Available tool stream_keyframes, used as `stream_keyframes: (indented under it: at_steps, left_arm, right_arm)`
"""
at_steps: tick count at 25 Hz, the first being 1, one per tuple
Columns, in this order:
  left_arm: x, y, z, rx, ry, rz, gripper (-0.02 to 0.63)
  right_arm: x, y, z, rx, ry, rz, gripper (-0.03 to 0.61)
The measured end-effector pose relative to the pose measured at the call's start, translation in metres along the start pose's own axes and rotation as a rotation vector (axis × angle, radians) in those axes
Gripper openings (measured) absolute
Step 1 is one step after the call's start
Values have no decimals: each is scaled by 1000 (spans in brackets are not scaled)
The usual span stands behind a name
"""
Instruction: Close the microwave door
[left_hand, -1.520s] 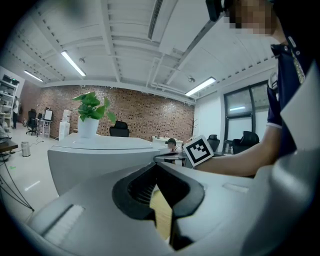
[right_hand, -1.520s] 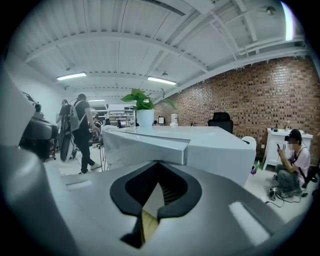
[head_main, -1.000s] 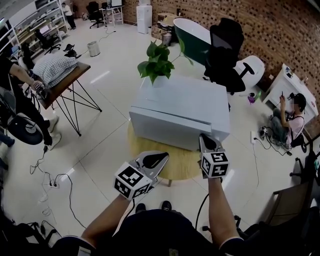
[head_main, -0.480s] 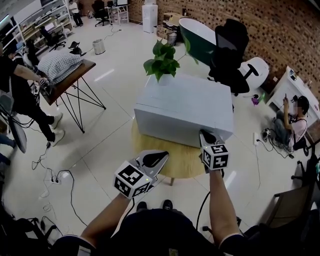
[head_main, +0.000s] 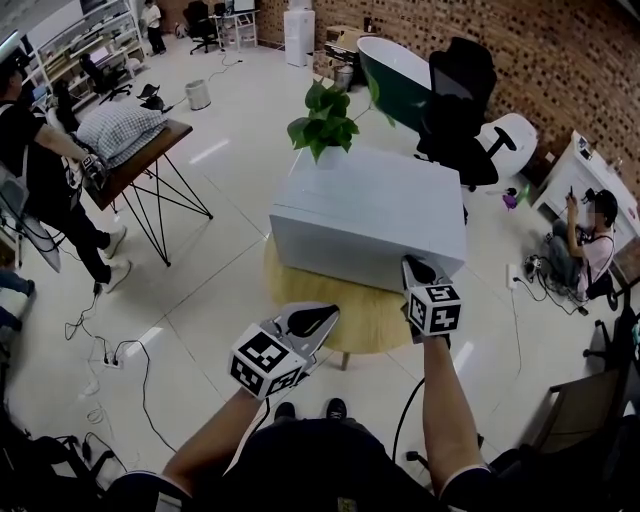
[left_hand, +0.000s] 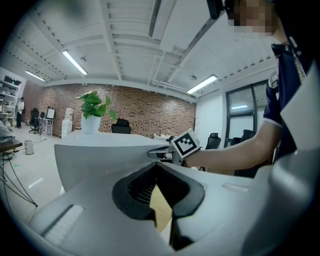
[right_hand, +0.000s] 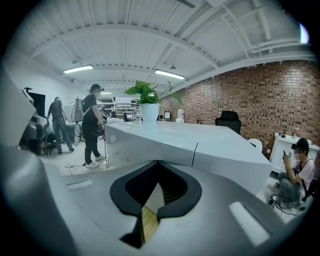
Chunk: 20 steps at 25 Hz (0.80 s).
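Note:
A white microwave (head_main: 370, 205) stands on a round wooden table (head_main: 350, 325), its door flush with the body. My right gripper (head_main: 413, 266) is shut and empty, its tip against the front face near the microwave's right corner. Its own view shows the microwave (right_hand: 210, 145) filling the space just beyond the right gripper (right_hand: 159, 165). My left gripper (head_main: 325, 315) hovers shut and empty over the table's near edge, a little short of the front. From the left gripper (left_hand: 158, 167) I see the microwave (left_hand: 100, 155) and the right gripper (left_hand: 161, 153) touching it.
A potted plant (head_main: 325, 120) stands behind the microwave's left corner. Further off are a black office chair (head_main: 455, 110), a desk on metal legs (head_main: 135, 150) and a standing person (head_main: 40, 170). A seated person (head_main: 590, 240) is at the right. Cables (head_main: 110, 360) trail over the floor.
The microwave door, slightly ajar a second ago, has swung flush with the body, with the right gripper following it in. The left gripper has barely moved.

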<state>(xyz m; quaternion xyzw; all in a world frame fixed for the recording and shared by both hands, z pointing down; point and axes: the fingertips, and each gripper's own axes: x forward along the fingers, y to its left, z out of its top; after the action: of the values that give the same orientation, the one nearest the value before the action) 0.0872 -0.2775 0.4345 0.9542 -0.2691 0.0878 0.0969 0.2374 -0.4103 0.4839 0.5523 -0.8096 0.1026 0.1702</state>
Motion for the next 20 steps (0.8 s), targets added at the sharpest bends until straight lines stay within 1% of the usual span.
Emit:
stream_keyframes:
  at_steps: [4, 8, 12, 16, 20]
  left_arm:
    - [-2, 3, 3, 1, -7, 3, 2]
    - [-4, 10, 15, 23, -25, 9, 2]
    - [-6, 17, 27, 44, -45, 11, 2]
    - [-5, 16, 36, 58, -61, -2, 2]
    - [-3, 11, 39, 69, -62, -24, 2]
  right_arm:
    - [-12, 21, 7, 20, -34, 49, 2]
    - [-31, 50, 27, 32, -106, 118, 2]
    - [-52, 76, 51, 18, -181, 170, 2]
    - [-76, 94, 75, -6, -273, 202, 2]
    - [-86, 106, 84, -21, -303, 213, 2]
